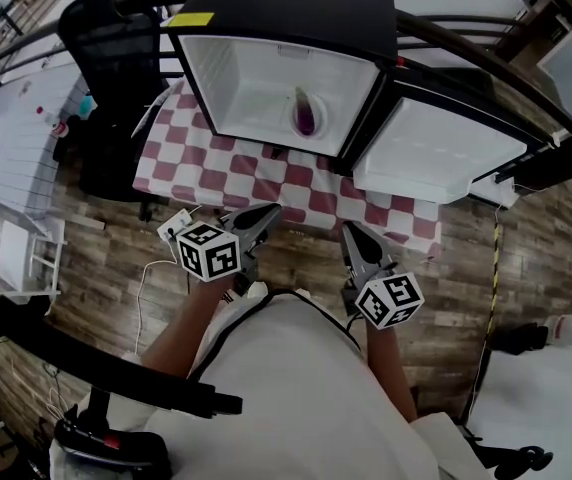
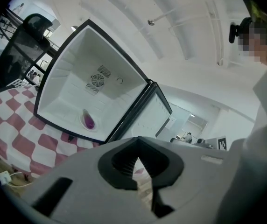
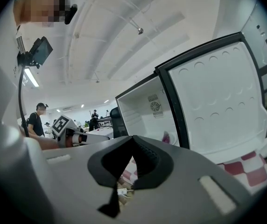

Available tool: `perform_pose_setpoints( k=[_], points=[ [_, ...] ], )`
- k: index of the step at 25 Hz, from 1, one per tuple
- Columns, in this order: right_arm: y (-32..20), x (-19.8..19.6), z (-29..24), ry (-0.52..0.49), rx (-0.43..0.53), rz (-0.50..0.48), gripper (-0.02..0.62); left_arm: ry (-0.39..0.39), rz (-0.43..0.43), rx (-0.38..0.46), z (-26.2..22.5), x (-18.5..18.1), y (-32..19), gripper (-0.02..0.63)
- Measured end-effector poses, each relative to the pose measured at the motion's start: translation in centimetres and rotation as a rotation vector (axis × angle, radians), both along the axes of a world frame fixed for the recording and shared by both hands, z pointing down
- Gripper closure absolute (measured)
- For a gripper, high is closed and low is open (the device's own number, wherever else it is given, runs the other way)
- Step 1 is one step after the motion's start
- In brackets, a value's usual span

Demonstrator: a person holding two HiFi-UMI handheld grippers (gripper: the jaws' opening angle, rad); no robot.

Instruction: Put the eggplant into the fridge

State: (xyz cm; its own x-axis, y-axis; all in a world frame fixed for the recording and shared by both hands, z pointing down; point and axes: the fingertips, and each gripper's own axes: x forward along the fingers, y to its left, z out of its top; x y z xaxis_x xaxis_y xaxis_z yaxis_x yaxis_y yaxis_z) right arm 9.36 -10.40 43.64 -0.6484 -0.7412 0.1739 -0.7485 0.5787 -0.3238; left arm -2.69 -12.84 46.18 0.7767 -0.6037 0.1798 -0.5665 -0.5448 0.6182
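Observation:
A small black fridge stands open on a red-and-white checkered tablecloth, with its door swung out to the right. Inside, the purple eggplant lies on a white plate on the fridge floor. It also shows in the left gripper view as the eggplant and in the right gripper view as the eggplant. My left gripper and right gripper hang side by side in front of the table's near edge, well short of the fridge. Both are shut with nothing between their jaws.
A black office chair stands left of the table, and a white rack sits on the wooden floor at far left. A white cable trails near the left gripper. People stand in the background of the right gripper view.

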Motion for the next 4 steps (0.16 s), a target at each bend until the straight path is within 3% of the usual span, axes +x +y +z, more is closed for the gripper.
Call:
perform_pose_setpoints(
  k=[4],
  points=[
    [-0.23,-0.64,-0.11,0.003,0.006,0.001,0.589,0.003,-0.008,-0.009,0.20,-0.92,-0.10,0.600]
  ],
)
